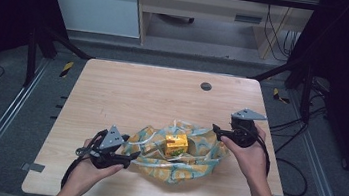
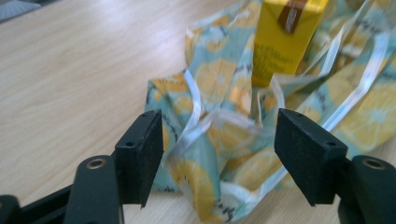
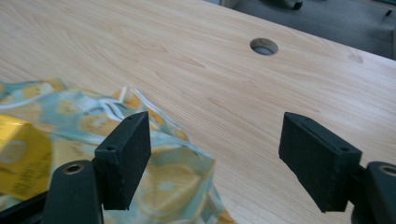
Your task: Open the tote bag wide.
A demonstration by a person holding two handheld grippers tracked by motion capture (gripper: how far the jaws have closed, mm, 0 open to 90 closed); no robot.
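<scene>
Left gripper (image 1: 130, 159) and right gripper (image 1: 216, 129) both released, flanking the fruit-print bag (image 1: 194, 168), jaws pointing inward.

Crumpled teal cloth bag (image 1: 190, 158) printed with orange citrus slices, white strap ribbons looped over it, spread flat near the table's front edge, right of centre. Nestled in its folds, 1 small yellow carton (image 1: 176, 145), tilted, brown mark on its top.

Wooden table (image 1: 127, 97) with round grommet hole (image 1: 206, 86) beyond the right gripper (image 1: 218, 129), desk (image 1: 209, 6) farther off.
</scene>
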